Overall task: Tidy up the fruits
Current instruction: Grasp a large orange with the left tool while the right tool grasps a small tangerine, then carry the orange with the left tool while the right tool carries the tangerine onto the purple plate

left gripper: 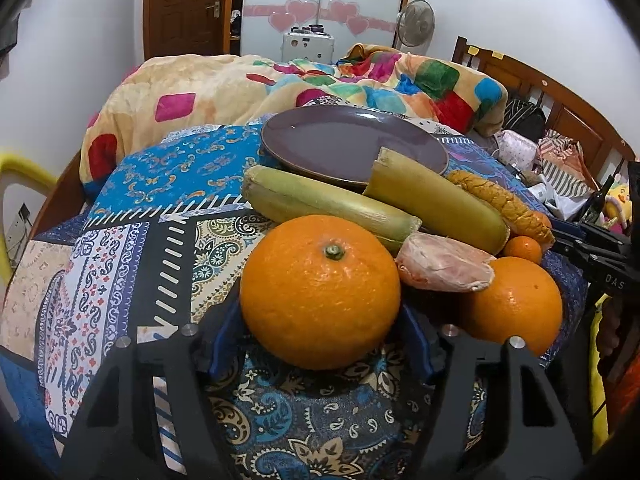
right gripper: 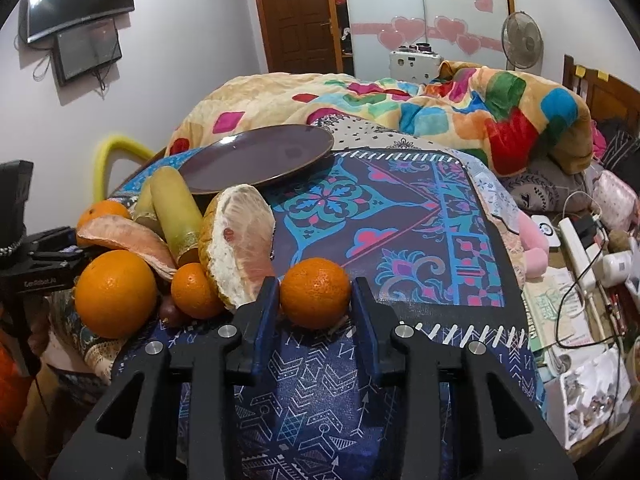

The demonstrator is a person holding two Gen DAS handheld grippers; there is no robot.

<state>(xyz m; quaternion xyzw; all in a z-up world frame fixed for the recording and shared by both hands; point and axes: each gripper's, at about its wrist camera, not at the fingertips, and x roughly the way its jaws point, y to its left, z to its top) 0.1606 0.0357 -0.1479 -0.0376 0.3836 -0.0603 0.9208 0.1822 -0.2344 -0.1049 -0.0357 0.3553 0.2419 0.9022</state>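
Both grippers straddle fruit on the patterned cloth short of the empty purple plate: left gripper around a large orange, right gripper around a small mandarin, grip unconfirmed; next, squeeze, lift, carry forward to plate.

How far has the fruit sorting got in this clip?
Nothing looks sorted: the purple plate is bare. In hand: the left gripper brackets a large orange and the right gripper brackets a small orange, both on the cloth. The bananas and the rest of the pile remain.
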